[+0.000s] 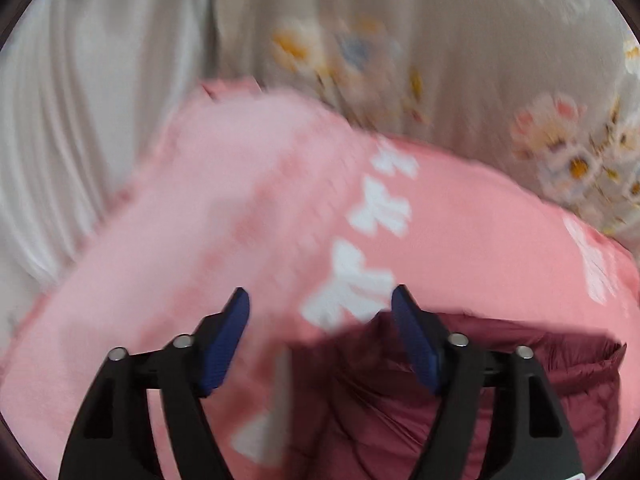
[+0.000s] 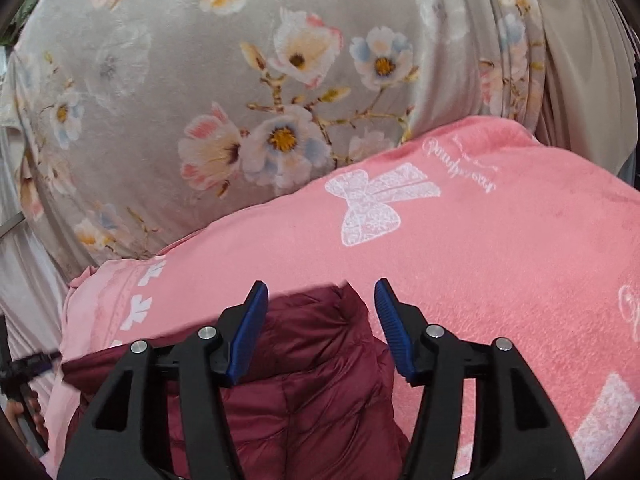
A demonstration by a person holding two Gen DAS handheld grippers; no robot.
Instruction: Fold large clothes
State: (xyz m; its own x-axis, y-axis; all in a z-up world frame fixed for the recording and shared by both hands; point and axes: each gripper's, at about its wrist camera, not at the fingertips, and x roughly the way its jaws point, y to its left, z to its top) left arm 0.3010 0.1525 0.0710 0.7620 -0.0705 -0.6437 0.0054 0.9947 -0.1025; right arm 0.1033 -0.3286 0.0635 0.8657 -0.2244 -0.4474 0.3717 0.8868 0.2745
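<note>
A dark red quilted jacket (image 1: 400, 400) lies on a pink blanket (image 1: 480, 220) printed with white bows. In the blurred left wrist view my left gripper (image 1: 320, 292) stands open over the jacket's upper left edge, where it meets the blanket; nothing is pinched between its blue pads (image 1: 228, 344). In the right wrist view my right gripper (image 2: 321, 284) is open too. A folded corner of the jacket (image 2: 320, 380) lies in the gap between its fingers, and the pads (image 2: 394, 332) do not press on it. The jacket's near part is hidden behind both grippers.
The pink blanket (image 2: 500, 260) covers the surface around the jacket. Behind it hangs grey cloth with a flower print (image 2: 200, 80), also grey flowered cloth (image 1: 440, 60). A pale pleated curtain (image 1: 80, 120) is at the left. A person's hand (image 2: 16, 412) shows at the lower left edge.
</note>
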